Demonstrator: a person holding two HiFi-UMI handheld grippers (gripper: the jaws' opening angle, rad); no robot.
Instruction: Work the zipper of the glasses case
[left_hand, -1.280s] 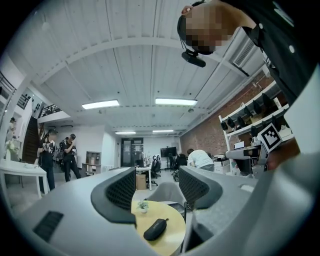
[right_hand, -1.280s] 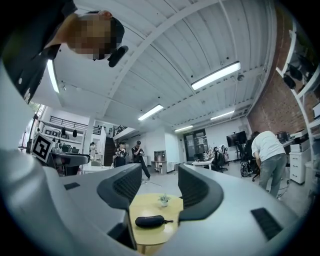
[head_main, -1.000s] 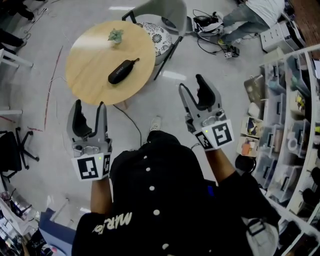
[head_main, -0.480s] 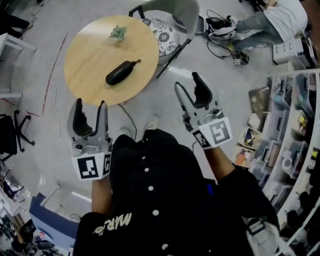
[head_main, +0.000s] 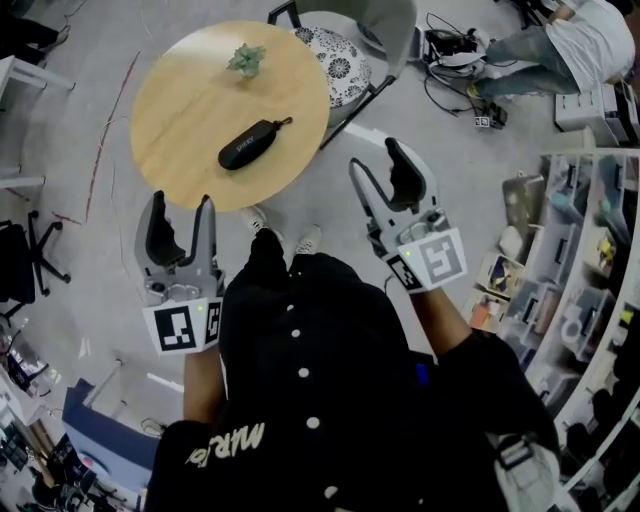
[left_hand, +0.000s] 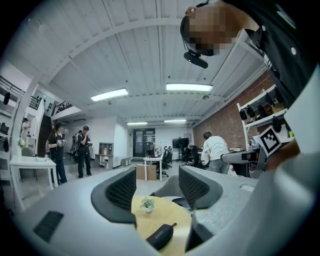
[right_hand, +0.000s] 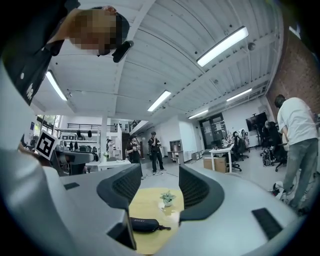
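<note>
Far left in the head view: black office chair (head_main: 22, 275) on the grey floor (head_main: 90, 300). Next along, left claw (head_main: 180, 205), held low in front of the body, pointing toward the round wooden tabletop (head_main: 180, 110) but short of its edge. Spread wide in the left gripper view, gripping nothing; only the distant tabletop framed in the gap.

Lying on the tabletop, a little right of its middle: black glasses case (head_main: 250, 145), long axis slanted, zipper pull with a short loop at its upper right end, touched by neither claw. Looks closed, though the zipper line itself too small to read. Near the far rim, a small potted plant (head_main: 247, 58), well apart from the case. Just past the tabletop's right side, a grey chair (head_main: 335, 62) with a patterned cushion.

Further right, right claw (head_main: 375, 155), raised a little higher than the left one, angled toward the tabletop, over bare floor and well apart from the case. Parted wide in the right gripper view as well, empty, with case and plant seen far off between the jaws.

Top right corner: a person (head_main: 585, 25) in a white shirt beside a tangle of cables (head_main: 450, 50). Down the right edge, curved shelving (head_main: 575, 250) packed with small items. Bottom centre, between the two claws: the wearer's black buttoned garment (head_main: 300, 400).
</note>
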